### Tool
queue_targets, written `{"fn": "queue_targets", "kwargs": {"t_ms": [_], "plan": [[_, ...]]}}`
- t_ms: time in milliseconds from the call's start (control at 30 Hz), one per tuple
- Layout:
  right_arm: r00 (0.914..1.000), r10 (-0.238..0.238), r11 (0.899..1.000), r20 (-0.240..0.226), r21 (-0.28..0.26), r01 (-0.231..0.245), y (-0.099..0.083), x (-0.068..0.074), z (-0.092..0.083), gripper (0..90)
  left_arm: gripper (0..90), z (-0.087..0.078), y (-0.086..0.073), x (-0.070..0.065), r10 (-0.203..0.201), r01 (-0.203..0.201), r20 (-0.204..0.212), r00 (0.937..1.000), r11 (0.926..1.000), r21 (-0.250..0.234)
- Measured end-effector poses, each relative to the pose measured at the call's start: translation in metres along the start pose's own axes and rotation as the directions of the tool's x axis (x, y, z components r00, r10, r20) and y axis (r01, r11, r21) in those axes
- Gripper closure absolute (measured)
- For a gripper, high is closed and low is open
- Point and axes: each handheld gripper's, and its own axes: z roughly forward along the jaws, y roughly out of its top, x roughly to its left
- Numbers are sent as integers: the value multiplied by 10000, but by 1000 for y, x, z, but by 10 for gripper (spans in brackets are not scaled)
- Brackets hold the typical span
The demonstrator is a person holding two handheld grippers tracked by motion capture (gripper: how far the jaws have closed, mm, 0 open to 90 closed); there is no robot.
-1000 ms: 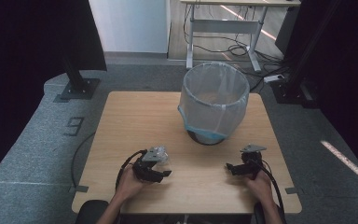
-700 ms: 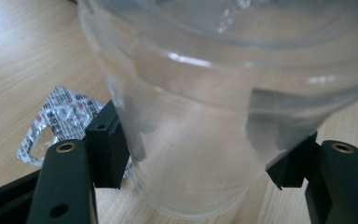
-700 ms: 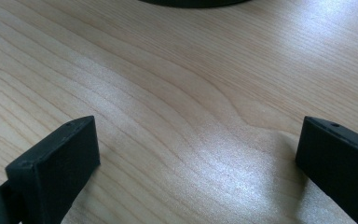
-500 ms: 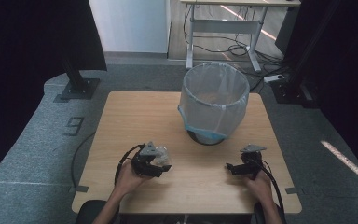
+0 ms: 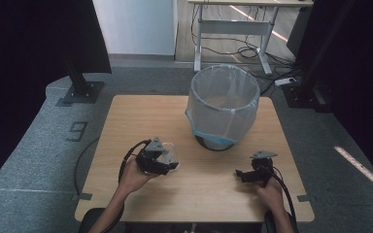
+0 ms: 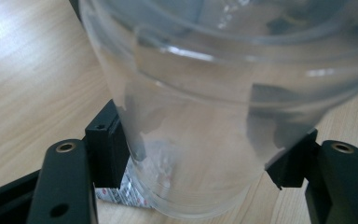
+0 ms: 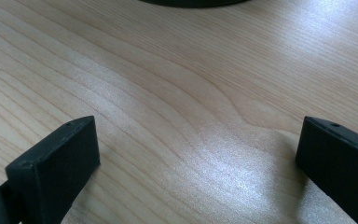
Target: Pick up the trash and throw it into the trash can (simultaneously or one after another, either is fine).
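A clear plastic cup [image 6: 205, 107] sits between the black jaws of my left gripper [image 6: 200, 154], which is shut on its lower wall. In the high view that gripper [image 5: 171, 160] hangs just above the wooden table [image 5: 141, 116] at front left, the cup [image 5: 168, 153] glinting at its tip. A scrap of silvery foil [image 6: 121, 195] shows at the cup's base; I cannot tell whether it lies inside or under the cup. My right gripper [image 5: 240, 174] rests at front right with its jaws wide open over bare wood [image 7: 191, 140].
A tall waste bin [image 5: 223, 104] lined with a translucent bag stands on the table's far middle, its dark base [image 7: 186, 2] just ahead of the right gripper. Cables trail from both grippers toward the front edge.
The left gripper has lifted with the cup, shifting slightly away from the front edge. The right gripper has stayed where it was.
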Motion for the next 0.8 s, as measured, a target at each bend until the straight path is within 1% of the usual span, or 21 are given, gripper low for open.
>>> {"fn": "queue_targets", "kwargs": {"t_ms": [33, 133, 167, 233, 267, 333, 400, 667, 800], "plan": [[10000, 0, 10000, 0, 0, 0, 0, 0, 0, 0, 337, 0, 0, 0, 0, 0, 0, 10000, 10000, 0], [10000, 0, 10000, 2, -1, 0, 0, 0, 0, 0, 337, -2, 10, 2, 78, -78, -18, 10000, 10000, -15], [10000, 0, 10000, 2, -1, 0, 0, 0, 0, 0, 337, -2, 10, 2, 78, -78, -18, 10000, 10000, -15], [10000, 2, 10000, 1, 1, -2, 0, 0, 0, 0, 337, -3, 15, 4, 152, -152, -32, 9999, 9999, 12], [10000, 4, 10000, 2, 1, -4, 0, 0, 0, 0, 337, -4, 20, 6, 145, -145, -65, 9999, 9999, -34], [10000, 3, 10000, 1, 3, -3, 0, 0, 0, 0, 337, -4, 22, 7, 157, -157, -60, 9999, 9999, -47], [10000, 11, 10000, -3, -2, -11, 0, 0, 0, 0, 337, -7, 29, 10, 180, -180, -99, 9998, 9998, -70], [10000, 11, 10000, 7, 8, -11, 0, 0, 0, 0, 337, -12, 44, 17, 98, -99, -35, 9999, 9996, -265], [10000, -4, 10000, 10, -3, 4, 0, 0, 0, 0, 337, -17, 55, 22, 103, -105, -49, 9999, 9994, -333]]}}
